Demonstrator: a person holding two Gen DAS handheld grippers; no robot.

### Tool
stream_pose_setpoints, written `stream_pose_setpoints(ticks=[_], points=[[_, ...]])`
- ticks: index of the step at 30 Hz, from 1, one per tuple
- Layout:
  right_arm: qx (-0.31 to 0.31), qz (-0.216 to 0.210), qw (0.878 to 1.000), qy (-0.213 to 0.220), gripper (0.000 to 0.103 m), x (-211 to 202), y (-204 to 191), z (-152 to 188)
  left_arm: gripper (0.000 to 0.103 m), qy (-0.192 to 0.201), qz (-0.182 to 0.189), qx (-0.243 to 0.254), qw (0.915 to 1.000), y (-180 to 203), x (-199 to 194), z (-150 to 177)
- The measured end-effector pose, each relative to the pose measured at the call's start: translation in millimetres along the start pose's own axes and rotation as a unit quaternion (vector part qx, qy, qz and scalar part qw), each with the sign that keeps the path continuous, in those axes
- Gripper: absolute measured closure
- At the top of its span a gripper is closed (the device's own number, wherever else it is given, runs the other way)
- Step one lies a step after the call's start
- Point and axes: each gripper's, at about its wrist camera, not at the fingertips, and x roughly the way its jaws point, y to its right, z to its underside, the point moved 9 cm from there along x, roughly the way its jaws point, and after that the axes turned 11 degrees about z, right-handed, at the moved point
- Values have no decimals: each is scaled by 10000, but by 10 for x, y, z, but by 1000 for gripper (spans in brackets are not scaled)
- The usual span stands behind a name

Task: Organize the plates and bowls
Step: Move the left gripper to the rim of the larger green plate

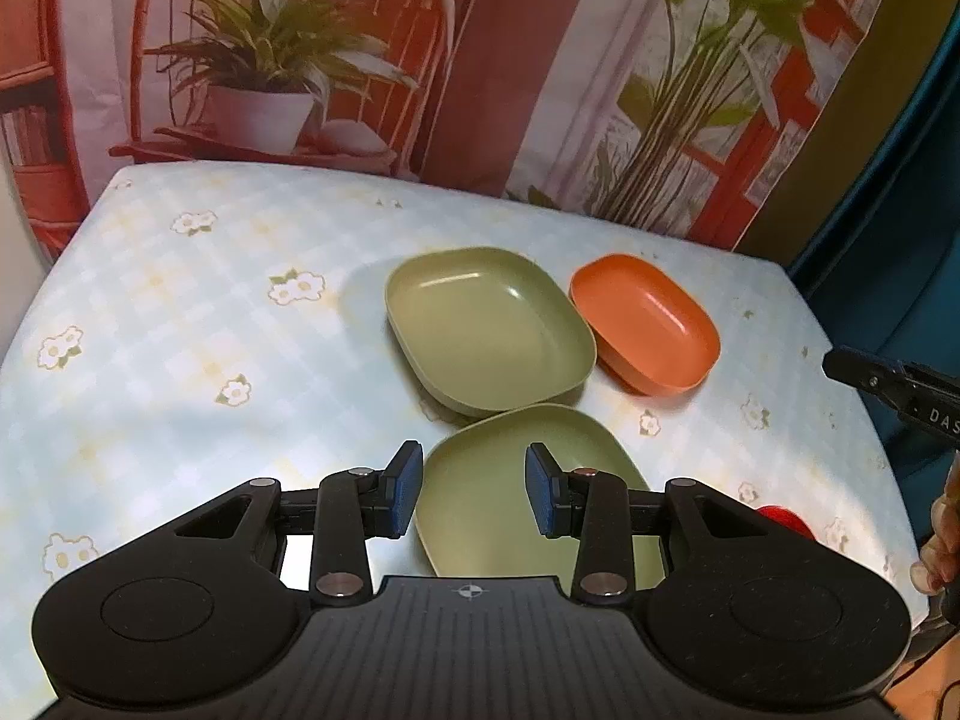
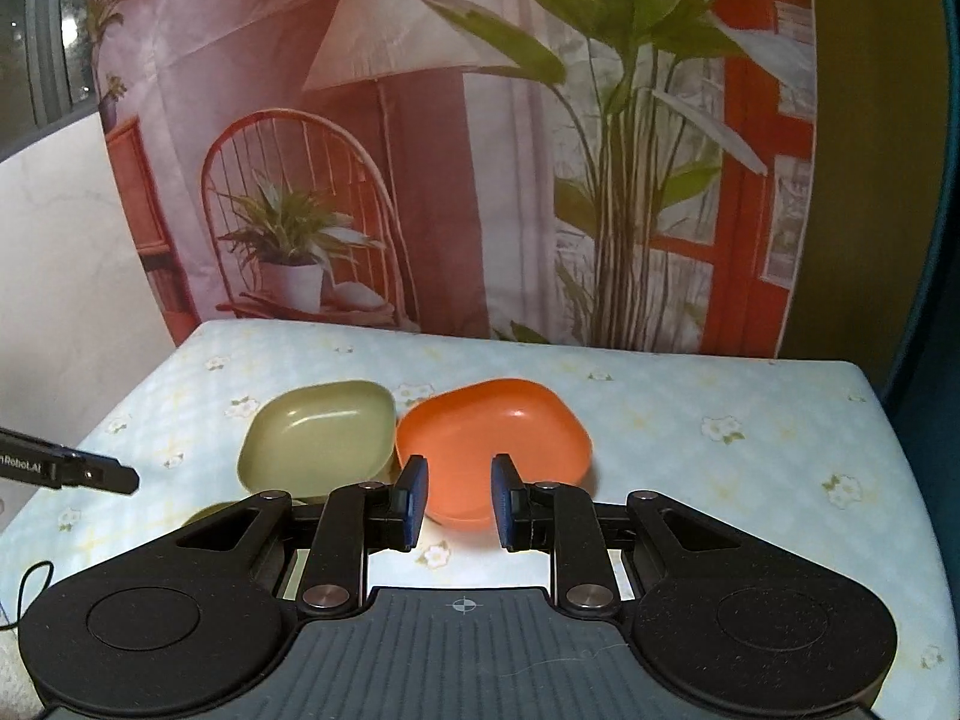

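Three smooth, rounded-rectangle dishes on flowered check tablecloth [image 1: 180,312]: green bowl [image 1: 489,330] touching orange bowl [image 1: 645,324], shallow green plate [image 1: 510,492] nearest. Left half of cloth bare, wide room there. Left gripper [image 1: 474,489] spread above plate, nothing pinched. Right gripper [image 2: 459,501] narrowly parted, empty, before orange bowl. Lettering "DAS" on neighbouring gripper's side.
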Motion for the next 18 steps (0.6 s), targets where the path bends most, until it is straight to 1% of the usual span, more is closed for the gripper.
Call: stream_pose_setpoints(ticks=[8, 13, 18], points=[[75, -75, 9997, -203, 82, 206, 17, 128, 64, -92, 28, -37, 9999, 6, 149, 18], [116, -163, 9991, -375, 81, 319, 3, 210, 64, -250, 27, -170, 9995, -43, 251, 120], [68, -370, 9974, -618, 80, 453, -187, 308, 64, -394, 13, -354, 9986, -106, 345, 279]])
